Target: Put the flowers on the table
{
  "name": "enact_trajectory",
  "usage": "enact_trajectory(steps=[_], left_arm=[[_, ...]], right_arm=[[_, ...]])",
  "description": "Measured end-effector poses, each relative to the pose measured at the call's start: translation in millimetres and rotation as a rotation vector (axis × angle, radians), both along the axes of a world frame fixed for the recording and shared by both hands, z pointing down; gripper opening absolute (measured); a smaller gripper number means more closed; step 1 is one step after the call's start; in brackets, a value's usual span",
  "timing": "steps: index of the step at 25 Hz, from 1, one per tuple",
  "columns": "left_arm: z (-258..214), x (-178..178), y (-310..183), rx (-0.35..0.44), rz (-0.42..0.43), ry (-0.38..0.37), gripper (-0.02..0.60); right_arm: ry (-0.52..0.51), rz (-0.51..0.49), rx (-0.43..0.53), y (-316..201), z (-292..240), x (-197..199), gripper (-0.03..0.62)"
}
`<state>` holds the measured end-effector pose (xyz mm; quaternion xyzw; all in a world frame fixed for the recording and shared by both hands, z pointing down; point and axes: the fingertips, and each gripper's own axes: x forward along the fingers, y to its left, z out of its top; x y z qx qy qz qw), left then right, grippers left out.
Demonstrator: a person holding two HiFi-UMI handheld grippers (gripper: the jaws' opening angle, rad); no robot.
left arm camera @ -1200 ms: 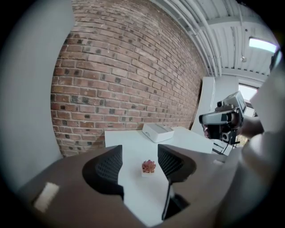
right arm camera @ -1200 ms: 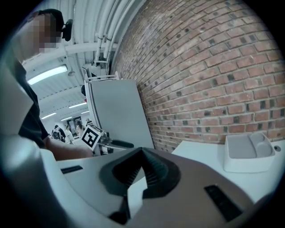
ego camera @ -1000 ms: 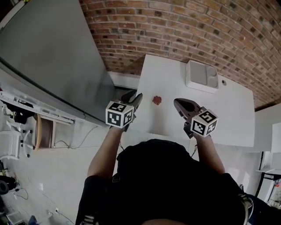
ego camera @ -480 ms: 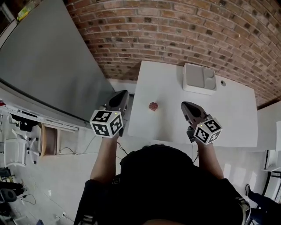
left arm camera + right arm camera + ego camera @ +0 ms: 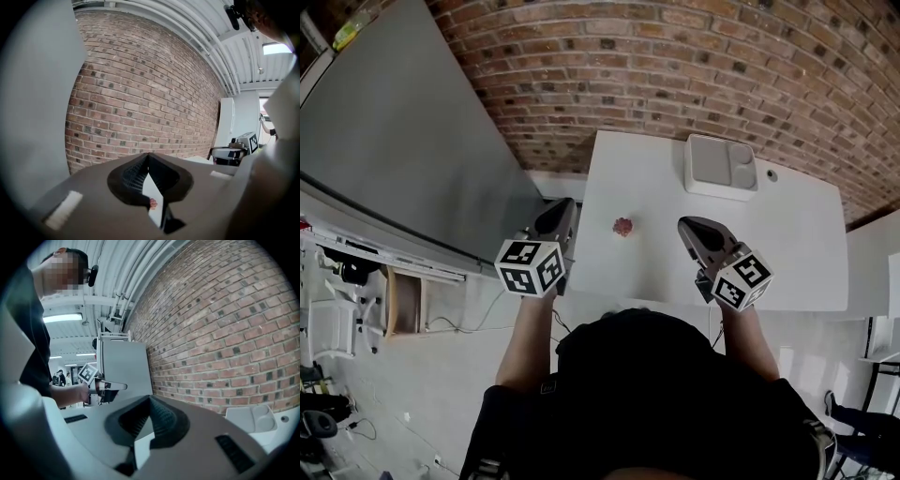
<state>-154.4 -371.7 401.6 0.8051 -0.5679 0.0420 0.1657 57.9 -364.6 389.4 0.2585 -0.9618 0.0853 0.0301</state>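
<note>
Now empty, jaws pressed together, the left gripper and right gripper hover either side of a small pink flower on the white rectangular table.

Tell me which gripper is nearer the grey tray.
Right. The right gripper is just in front of the tray; the left gripper is by the table's left edge, beyond the flower.

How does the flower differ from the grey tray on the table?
The flower is small, reddish and rounded; the tray is far larger, pale grey and squarish. The flower lies nearer the person; the tray sits at the far edge, by the brick wall. Both rest on the white table.
</note>
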Motion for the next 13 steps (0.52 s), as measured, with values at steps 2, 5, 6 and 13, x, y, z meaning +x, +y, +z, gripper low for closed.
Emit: enact_trajectory(steps=[2, 5, 6, 13], left_arm=[[4, 0, 3, -0.008, -0.002, 0.007, 0.011], [9, -2, 8, -0.026, -0.012, 0.023, 0.011], [11, -4, 9, -0.031, -0.017, 0.025, 0.011], [13, -8, 14, -0.038, -0.033, 0.027, 0.011]], right_arm=[[-0.002, -0.002, -0.005, 2, 1, 1, 0.008], [-0.002, -0.009, -0.015, 5, 2, 0, 0.008], [-0.002, -0.013, -0.017, 6, 3, -1, 0.008], [0.002, -0.038, -0.025, 11, 6, -8, 0.008]])
